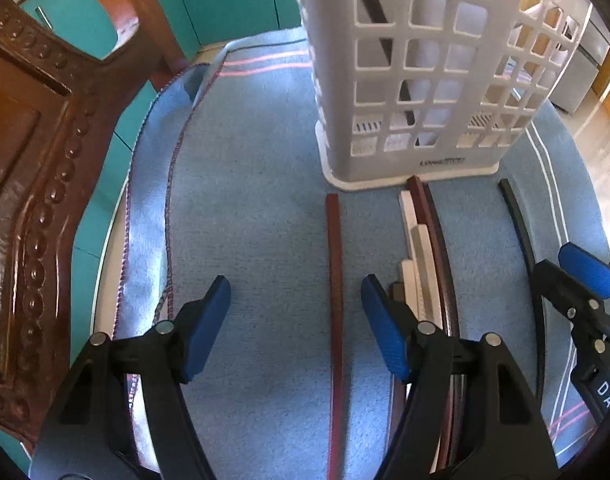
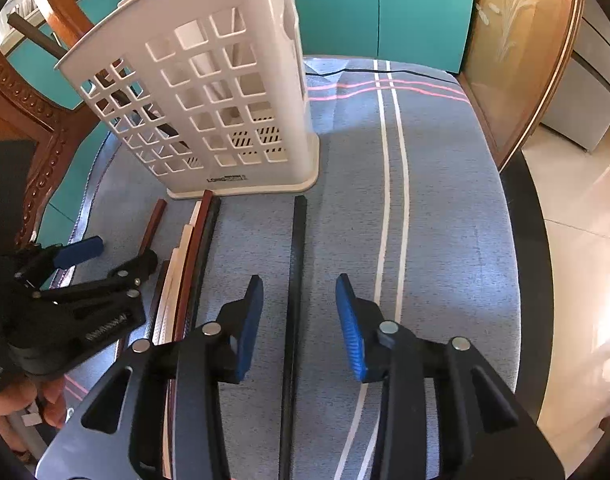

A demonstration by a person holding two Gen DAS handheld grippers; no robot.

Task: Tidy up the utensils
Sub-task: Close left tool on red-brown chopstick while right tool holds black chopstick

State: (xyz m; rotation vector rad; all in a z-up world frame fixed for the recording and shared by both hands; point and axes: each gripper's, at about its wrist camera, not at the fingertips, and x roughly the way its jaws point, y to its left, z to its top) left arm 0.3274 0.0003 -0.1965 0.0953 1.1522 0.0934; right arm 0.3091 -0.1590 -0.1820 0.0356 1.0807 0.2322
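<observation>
A dark red stick (image 1: 333, 280) lies on the blue cloth (image 1: 257, 200), lengthwise between the open fingers of my left gripper (image 1: 296, 292); neither pad touches it. To its right lies a bundle of white, red and dark sticks (image 1: 421, 248). A black stick (image 2: 299, 232) lies between the pads of my right gripper (image 2: 300, 284), with a gap on each side. The white slotted basket (image 2: 209, 100) stands upright just beyond the sticks, with a dark stick (image 2: 37, 36) leaning inside it. The right wrist view also shows the left gripper (image 2: 113, 256) over the red stick (image 2: 153, 224).
A carved wooden chair (image 1: 33, 160) stands close at the table's left edge. Teal cabinet fronts (image 2: 385, 8) lie behind the table. The cloth's white stripes (image 2: 393, 160) run along the right side, where nothing lies on it. A person's hand (image 2: 45, 400) holds the left gripper.
</observation>
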